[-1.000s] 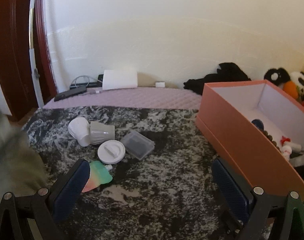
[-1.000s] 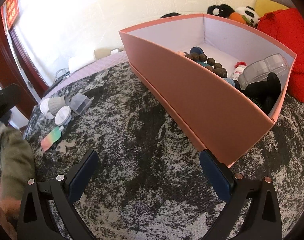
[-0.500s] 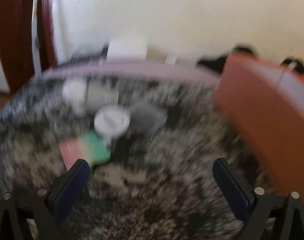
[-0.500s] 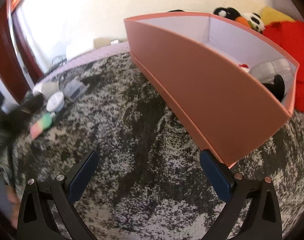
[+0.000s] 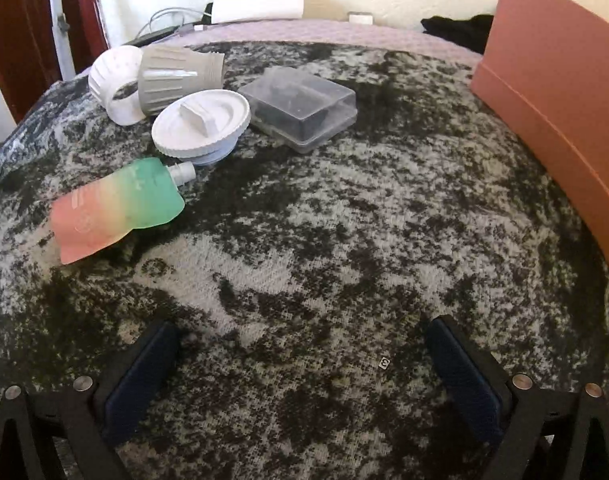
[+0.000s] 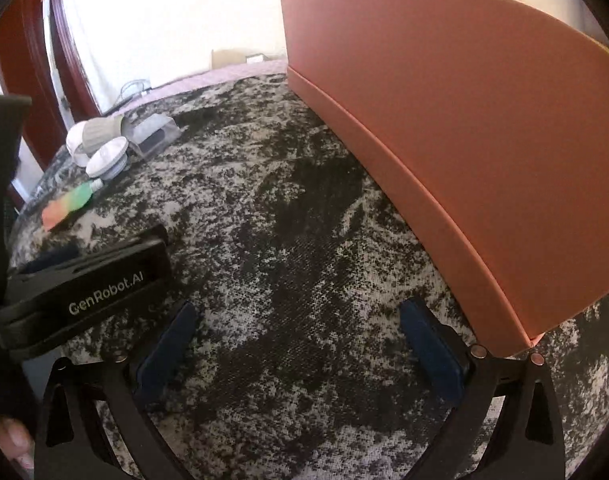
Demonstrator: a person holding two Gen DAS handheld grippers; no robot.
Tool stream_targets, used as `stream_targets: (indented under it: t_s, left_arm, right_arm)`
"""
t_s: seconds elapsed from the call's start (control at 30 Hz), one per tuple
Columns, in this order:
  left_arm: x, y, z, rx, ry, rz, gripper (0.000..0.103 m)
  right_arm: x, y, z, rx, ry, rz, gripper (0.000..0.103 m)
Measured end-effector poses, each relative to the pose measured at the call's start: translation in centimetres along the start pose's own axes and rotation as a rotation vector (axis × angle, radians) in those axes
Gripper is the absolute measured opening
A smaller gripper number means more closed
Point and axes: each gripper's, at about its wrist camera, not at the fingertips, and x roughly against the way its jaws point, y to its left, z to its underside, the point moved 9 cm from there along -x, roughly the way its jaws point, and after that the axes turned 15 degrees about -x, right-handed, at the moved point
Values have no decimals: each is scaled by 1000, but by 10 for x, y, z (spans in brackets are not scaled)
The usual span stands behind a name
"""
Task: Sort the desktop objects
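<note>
While both claws hang low over the mottled black-and-grey cloth [image 5: 324,240], we see the left claw [image 5: 304,364] with its blue pads wide apart and nothing between them. In the upper left of the left wrist frame lies a cluster: a pouch [image 5: 116,208] shading from pink to green, a white lid [image 5: 202,122] just above its spout, a grey cup [image 5: 180,78] on its side against a white cup [image 5: 114,82], and a clear case [image 5: 302,108] just right of the lid. The pink box [image 5: 560,92] fills the upper right edge. In the right wrist frame, the right claw [image 6: 300,344] is likewise spread and empty, its right finger [image 6: 436,356] close by the box's near corner. The left claw's black body sits at that frame's lower left.
</note>
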Motion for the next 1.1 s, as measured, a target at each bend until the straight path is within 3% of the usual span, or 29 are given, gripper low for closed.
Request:
stream_targets:
  t_s: [0.27,0.33,1.1]
  left_arm:
    - [-3,-2,-5,12,-1,2,103]
    - [-2,-9,-7,14,-3,-7,103]
    - [-3,3,-3,13,4,5,103]
  right_arm:
    - [2,-18,-5,22,6,14,103]
    - [-13,4,-8,0,5,38,103]
    - [-4,3,-3,-27,10,53,103]
